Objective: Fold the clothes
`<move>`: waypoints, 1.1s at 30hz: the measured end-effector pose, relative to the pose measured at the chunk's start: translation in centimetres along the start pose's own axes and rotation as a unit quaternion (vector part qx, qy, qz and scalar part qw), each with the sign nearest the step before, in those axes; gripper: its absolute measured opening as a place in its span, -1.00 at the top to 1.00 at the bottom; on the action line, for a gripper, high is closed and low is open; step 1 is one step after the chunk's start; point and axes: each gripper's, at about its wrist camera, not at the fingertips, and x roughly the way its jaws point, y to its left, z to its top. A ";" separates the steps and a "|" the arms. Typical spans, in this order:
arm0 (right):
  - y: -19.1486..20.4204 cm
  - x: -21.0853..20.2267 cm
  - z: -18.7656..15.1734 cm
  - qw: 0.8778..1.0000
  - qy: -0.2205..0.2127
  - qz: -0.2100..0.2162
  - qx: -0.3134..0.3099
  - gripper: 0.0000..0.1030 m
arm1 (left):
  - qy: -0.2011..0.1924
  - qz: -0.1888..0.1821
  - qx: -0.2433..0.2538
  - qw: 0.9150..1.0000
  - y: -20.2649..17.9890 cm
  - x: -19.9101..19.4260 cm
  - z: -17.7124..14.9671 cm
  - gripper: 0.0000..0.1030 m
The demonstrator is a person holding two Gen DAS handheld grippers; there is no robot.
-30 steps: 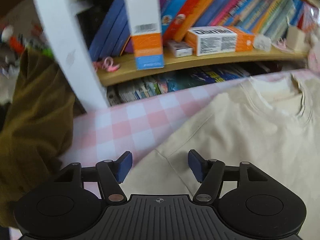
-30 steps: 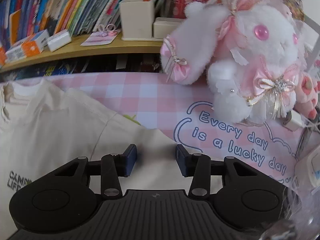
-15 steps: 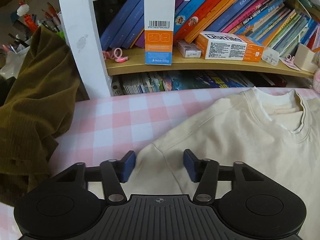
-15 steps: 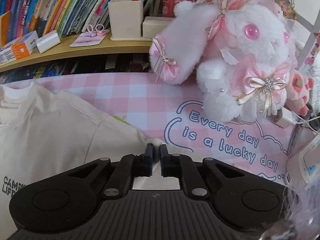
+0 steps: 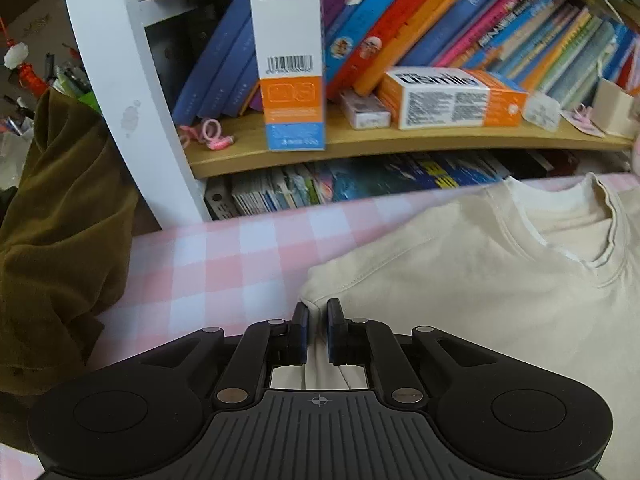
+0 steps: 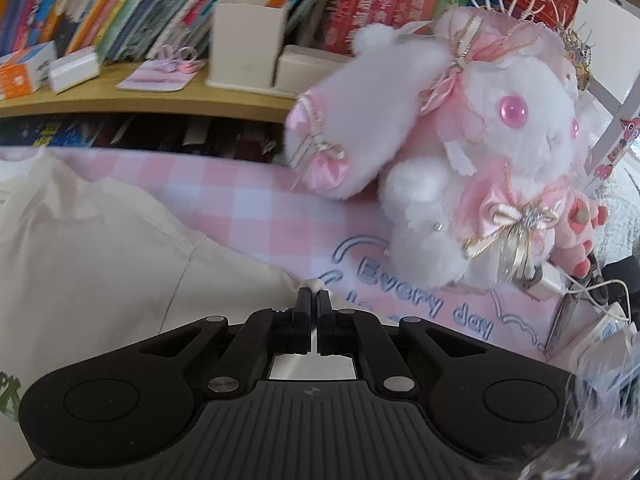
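A cream T-shirt [image 5: 460, 280] lies spread on the pink checked cloth [image 5: 224, 264], collar toward the bookshelf. My left gripper [image 5: 317, 312] is shut on the shirt's left sleeve edge, with fabric pinched between its blue pads. In the right wrist view the same T-shirt [image 6: 80, 264] fills the left side, and my right gripper [image 6: 314, 298] is shut on its right sleeve tip, a small tuft of cream fabric poking out above the fingertips.
A wooden bookshelf [image 5: 400, 144] with books and boxes runs along the back. An olive-brown garment [image 5: 60, 240] hangs at the left beside a white post [image 5: 120, 80]. A white and pink plush rabbit [image 6: 480, 152] sits on the cloth at the right, with cables and scissors [image 6: 568, 308] beyond.
Both grippers went from open to shut on the shirt's sleeves, the right first and the left after. Both views have shifted slightly, and the sleeve edges look drawn up.
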 end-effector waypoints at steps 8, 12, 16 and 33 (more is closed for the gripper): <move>-0.7 2.0 2.1 0.999 -0.001 -0.029 0.032 0.92 | -0.014 0.069 0.037 0.997 -1.9 1.0 1.1 0.73; -0.3 0.6 1.3 0.999 -0.010 -0.036 0.015 -0.06 | -0.008 0.103 0.077 0.992 -3.1 0.5 1.5 -0.26; -0.6 -3.2 -1.0 0.999 -0.035 0.005 0.023 -0.25 | -0.055 0.067 0.101 0.991 -4.0 -4.7 0.0 -0.43; 4.6 -18.2 -18.0 0.995 -0.056 0.079 0.008 -0.49 | -0.089 0.076 -0.038 0.992 -10.8 -24.0 -16.2 -0.87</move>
